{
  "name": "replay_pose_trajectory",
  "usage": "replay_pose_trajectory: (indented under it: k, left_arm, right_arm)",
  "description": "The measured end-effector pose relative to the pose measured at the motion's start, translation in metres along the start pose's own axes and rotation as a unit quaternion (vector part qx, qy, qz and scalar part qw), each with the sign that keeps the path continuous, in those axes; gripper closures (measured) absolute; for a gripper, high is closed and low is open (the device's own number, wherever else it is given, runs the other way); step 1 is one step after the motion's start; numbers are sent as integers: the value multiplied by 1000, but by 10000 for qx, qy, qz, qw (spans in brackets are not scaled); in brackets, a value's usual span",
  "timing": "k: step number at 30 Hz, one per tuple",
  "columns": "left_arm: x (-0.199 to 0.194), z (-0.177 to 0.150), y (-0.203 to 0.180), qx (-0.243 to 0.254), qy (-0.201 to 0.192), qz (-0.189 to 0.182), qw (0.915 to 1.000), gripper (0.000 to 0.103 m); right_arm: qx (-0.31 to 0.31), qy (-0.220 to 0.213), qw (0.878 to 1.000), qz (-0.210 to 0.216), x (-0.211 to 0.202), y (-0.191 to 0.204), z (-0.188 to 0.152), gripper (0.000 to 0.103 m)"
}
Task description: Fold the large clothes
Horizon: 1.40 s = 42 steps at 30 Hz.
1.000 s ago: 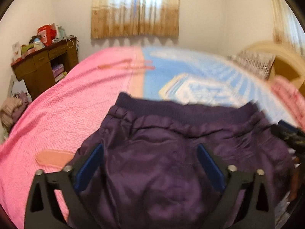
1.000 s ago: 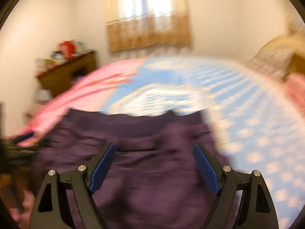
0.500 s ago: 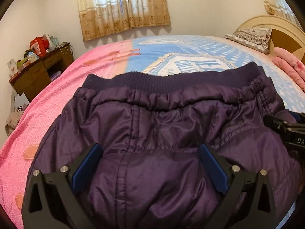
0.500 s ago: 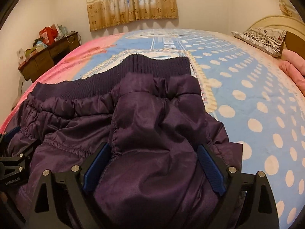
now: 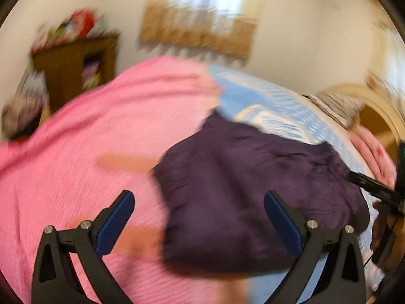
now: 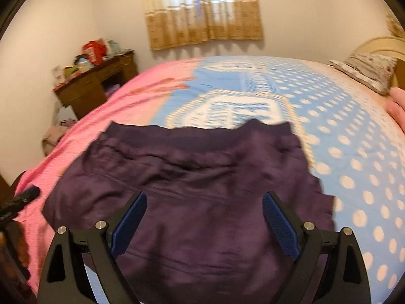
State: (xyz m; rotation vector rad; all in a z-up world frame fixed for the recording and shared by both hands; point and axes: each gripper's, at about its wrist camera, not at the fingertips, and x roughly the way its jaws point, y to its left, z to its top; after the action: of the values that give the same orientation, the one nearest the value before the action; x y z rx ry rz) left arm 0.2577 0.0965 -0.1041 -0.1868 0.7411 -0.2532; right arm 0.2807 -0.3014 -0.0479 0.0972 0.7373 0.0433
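The right gripper [image 6: 204, 221], black with blue pads, has its jaws spread wide and grips nothing. It hovers over a dark purple padded garment with a ribbed knit band [image 6: 192, 202], which lies bunched on the bed. The left gripper [image 5: 198, 224] is also spread wide and empty, held above the pink bedcover [image 5: 83, 157] just left of the garment; this view is blurred. The garment straddles the seam where the pink cover meets a light blue bedspread with white dots [image 6: 354, 152]. Bare bedding stretches beyond the garment's far edge and on both sides. At the head of the bed, on the right, sit a patterned pillow [image 6: 369, 72] and a cream curved headboard [image 6: 379, 44]. A brown wooden desk cluttered with small items [image 6: 96, 83] stands by the far left wall, near a beige curtained window [image 6: 202, 7].
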Motion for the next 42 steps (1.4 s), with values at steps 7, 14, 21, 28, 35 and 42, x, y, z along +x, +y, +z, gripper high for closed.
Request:
replay_pose_trajectory:
  k: [7, 14, 21, 28, 35, 42]
  left_arm:
    - [33, -35, 56, -1894, 514, -1553, 9682, 0]
    - [56, -23, 51, -2080, 486, -2037, 9555, 0]
    - [78, -4, 46, -1891, 563, -2064, 9584, 0]
    - [87, 7, 41, -1559, 662, -2476, 9539, 0]
    - [83, -5, 56, -1482, 554, -2694, 9500, 46]
    - [84, -3, 56, -1646, 659, -2661, 9475, 34]
  right_arm:
    - [-666, 451, 9964, -276, 47, 38, -3, 10]
    - [-635, 409, 9967, -304, 64, 31, -15, 9]
    - [-761, 297, 9960, -354, 71, 33, -19, 7]
    - [-784, 97, 9963, -344, 69, 34, -25, 6]
    - [-823, -20, 9958, -389, 66, 36, -31, 6]
    - [-842, -33, 9955, -425, 65, 38, -32, 6]
